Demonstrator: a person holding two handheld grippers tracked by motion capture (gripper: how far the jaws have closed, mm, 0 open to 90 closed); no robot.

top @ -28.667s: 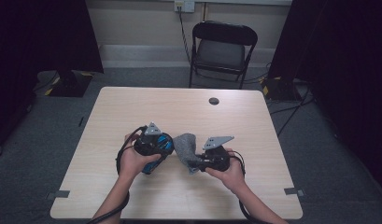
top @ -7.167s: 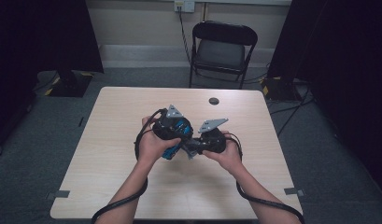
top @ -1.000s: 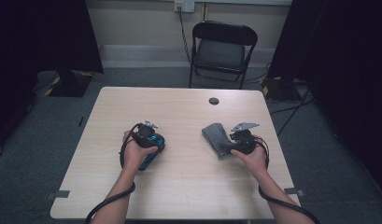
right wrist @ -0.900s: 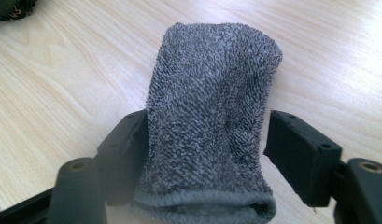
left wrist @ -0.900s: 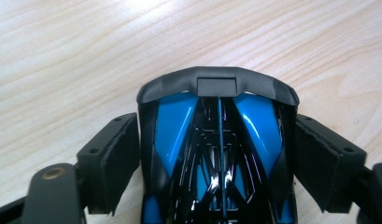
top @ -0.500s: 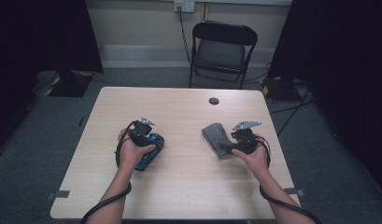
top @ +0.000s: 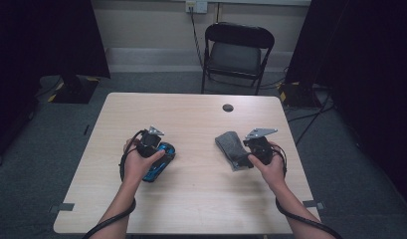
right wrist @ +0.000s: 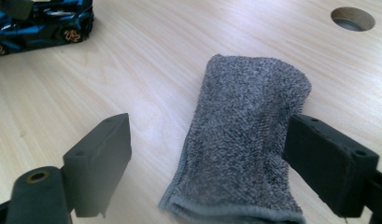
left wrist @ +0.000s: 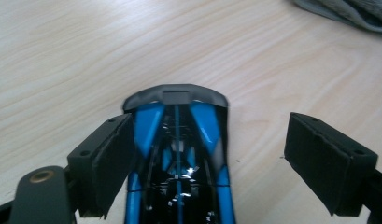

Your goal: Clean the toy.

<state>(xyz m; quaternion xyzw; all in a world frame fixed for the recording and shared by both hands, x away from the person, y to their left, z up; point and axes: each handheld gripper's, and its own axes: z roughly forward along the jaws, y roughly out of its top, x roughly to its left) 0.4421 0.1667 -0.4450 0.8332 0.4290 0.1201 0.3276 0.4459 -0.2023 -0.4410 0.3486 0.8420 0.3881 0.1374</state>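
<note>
Light wood surface (top: 191, 199) with round cable hole (top: 228, 107) near far edge. Grey carpet floor (top: 37, 164). Black folding chair (top: 236, 52) behind, against cream wall (top: 146, 22) with outlet (top: 196, 5). Dark curtains (top: 47, 35) either side. Dim lighting.

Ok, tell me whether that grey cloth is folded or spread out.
Folded. The grey cloth lies on the table as a narrow doubled strip with a rounded fold at its far end, between the right tool's open jaws.
</note>
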